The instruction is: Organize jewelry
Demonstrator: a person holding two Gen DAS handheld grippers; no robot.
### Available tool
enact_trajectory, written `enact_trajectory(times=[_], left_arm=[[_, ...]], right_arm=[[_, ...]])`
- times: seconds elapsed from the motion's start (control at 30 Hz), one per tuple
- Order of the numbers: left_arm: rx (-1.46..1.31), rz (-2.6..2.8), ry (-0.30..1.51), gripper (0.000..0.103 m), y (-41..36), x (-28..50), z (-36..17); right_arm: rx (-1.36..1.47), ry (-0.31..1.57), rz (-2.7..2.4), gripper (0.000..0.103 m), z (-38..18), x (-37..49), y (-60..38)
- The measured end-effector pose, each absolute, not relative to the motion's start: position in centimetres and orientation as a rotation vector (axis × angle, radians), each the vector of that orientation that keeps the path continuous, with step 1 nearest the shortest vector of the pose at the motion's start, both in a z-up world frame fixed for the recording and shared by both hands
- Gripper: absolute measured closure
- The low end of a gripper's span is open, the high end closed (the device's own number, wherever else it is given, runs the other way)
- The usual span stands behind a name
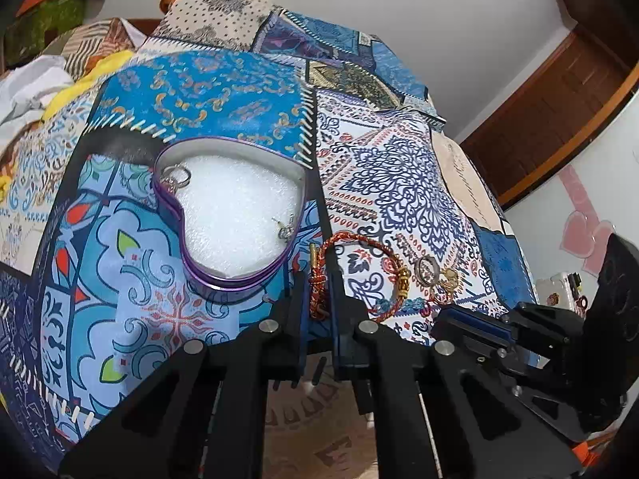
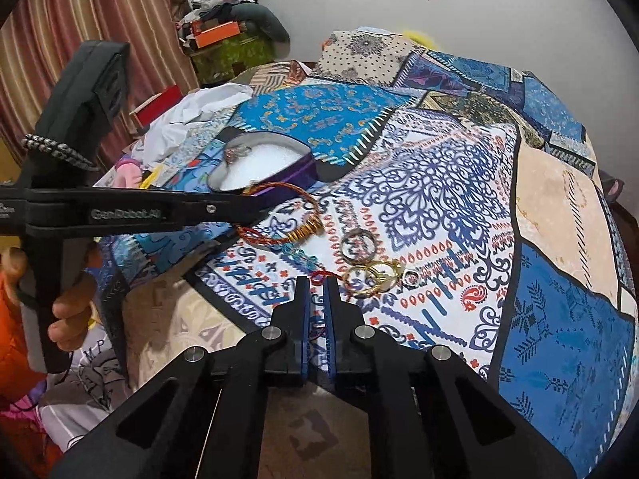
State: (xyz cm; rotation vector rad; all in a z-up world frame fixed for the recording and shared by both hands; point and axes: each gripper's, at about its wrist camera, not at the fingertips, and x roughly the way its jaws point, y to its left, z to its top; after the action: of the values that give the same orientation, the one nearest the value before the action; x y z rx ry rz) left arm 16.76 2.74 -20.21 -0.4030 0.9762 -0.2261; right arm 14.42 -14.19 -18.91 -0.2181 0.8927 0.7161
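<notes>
Left gripper (image 1: 318, 279) jaws clamp the red bracelet (image 1: 361, 275) (low, level); right gripper (image 2: 316, 279) jaws nearly together.

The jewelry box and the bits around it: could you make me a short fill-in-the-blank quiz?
1. The purple box is shaped like a ___.
2. The foam lining the box is ___ in colour.
3. The left gripper pinches a red braided ___.
4. The gold rings lie on the cloth, ___ the box.

Missing words: heart; white; bracelet; outside.
</notes>
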Motion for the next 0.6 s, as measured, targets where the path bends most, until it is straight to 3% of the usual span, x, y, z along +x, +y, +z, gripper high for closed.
enact_trajectory(times=[0.07,0.17,0.2,0.37,0.6], left_arm=[[-0.382,-0.228,0.964,0.095,2.6,16.5,-19.9],[-0.366,-0.227,0.95,0.096,2.6,16.2,-19.5],[-0.369,-0.228,0.947,0.096,2.8,16.0,-19.4],[-0.387,-0.222,0.936,0.096,3.7,15.3,-19.1],[-0.369,-0.22,0.931,0.096,3.6,14.8,-19.0]], right_arm=[[-0.232,0.866,0.716,0.09,-18.2,14.1,-13.9],[-0.263,0.823,0.723,0.069,-17.5,13.9,-13.2],[-0.271,0.816,0.721,0.069,-17.5,14.1,-13.0],[-0.292,0.879,0.762,0.069,-18.8,15.5,-11.5],[-0.316,0.909,0.759,0.094,-19.7,15.8,-11.1]])
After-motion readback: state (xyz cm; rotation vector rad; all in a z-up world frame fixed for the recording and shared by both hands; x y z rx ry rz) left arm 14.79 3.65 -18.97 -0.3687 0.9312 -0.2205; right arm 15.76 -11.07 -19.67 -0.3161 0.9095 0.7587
